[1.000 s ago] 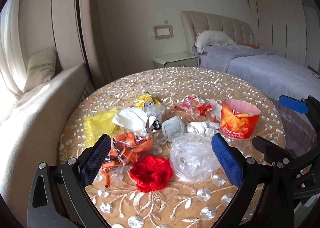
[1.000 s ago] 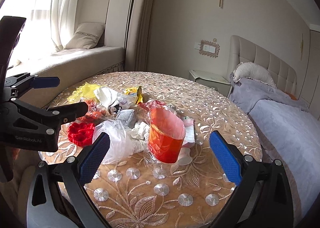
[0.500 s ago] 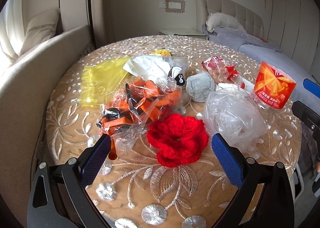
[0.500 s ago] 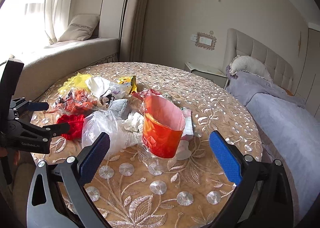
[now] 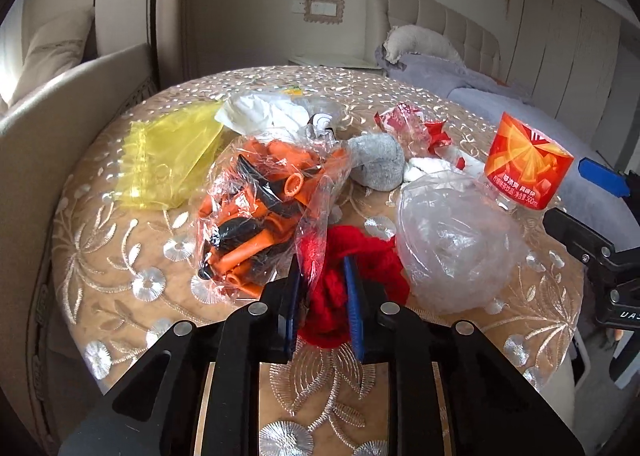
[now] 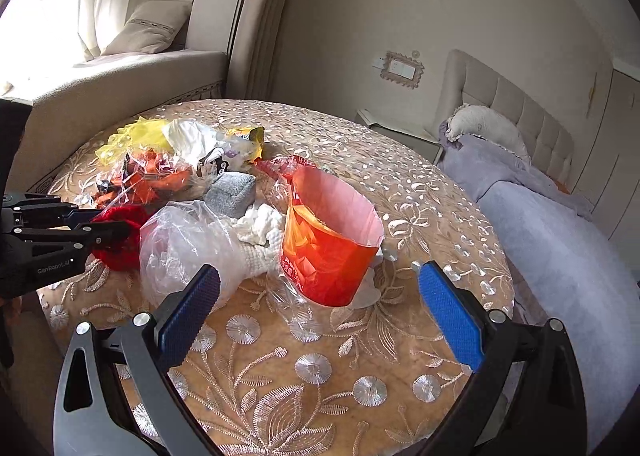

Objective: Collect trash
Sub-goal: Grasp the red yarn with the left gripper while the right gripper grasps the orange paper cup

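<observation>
A pile of trash lies on the round embroidered table. My left gripper is shut on the red crocheted flower, with the edge of the clear bag of orange and black balloons caught at its left finger. The flower and left gripper also show at the left of the right wrist view. My right gripper is open and empty, just in front of the orange bottle label. A crumpled clear bag lies right of the flower.
Further back lie a yellow plastic bag, a white crumpled bag, a grey sock, red wrappers and white tissue. A window seat stands left, a bed right.
My left gripper moved forward and down to the table and closed from wide open onto the red flower. My right gripper stayed open and shifted slightly closer to the orange label.
</observation>
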Demonstrator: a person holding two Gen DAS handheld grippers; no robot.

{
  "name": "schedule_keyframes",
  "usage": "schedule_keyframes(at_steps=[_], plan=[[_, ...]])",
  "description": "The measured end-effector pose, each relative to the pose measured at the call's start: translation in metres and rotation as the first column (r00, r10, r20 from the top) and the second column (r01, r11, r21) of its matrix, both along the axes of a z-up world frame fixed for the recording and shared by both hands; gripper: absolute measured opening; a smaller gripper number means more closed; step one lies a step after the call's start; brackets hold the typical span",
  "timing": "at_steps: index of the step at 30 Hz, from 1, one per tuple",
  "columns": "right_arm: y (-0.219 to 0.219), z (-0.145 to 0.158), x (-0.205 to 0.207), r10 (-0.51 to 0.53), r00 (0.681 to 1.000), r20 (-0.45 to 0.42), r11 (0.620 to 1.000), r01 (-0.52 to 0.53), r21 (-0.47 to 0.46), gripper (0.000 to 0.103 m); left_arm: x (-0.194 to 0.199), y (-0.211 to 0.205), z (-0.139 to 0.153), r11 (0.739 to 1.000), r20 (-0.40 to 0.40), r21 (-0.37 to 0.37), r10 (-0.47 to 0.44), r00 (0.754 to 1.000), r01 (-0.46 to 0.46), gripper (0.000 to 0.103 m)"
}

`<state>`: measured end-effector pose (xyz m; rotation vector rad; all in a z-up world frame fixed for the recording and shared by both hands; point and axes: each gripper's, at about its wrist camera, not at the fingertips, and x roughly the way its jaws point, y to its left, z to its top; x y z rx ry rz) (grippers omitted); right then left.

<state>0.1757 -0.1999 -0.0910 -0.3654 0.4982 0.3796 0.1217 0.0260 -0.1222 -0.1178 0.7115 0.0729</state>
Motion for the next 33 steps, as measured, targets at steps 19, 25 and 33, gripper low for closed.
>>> schedule_keyframes(at_steps=[19, 25, 33], plan=[[-0.013, 0.001, -0.002, -0.023, 0.999, 0.034, 0.999, 0.021, 0.044, 0.099, -0.051, 0.006, 0.069, 0.997, 0.158, 0.074, 0.017, 0.987, -0.029, 0.018], [-0.011, -0.01, 0.018, -0.026, 1.0, -0.006, 0.999, 0.026, 0.024, 0.099, -0.051, -0.001, 0.072, 0.998, 0.159, 0.071, -0.01, 0.987, -0.001, 0.018], [-0.008, -0.011, 0.024, 0.141, 0.975, -0.169, 0.976, -0.109, 0.187, 0.099, -0.055, 0.007, 0.07, 0.998, 0.156, 0.054, 0.005, 0.988, -0.013, 0.018]])
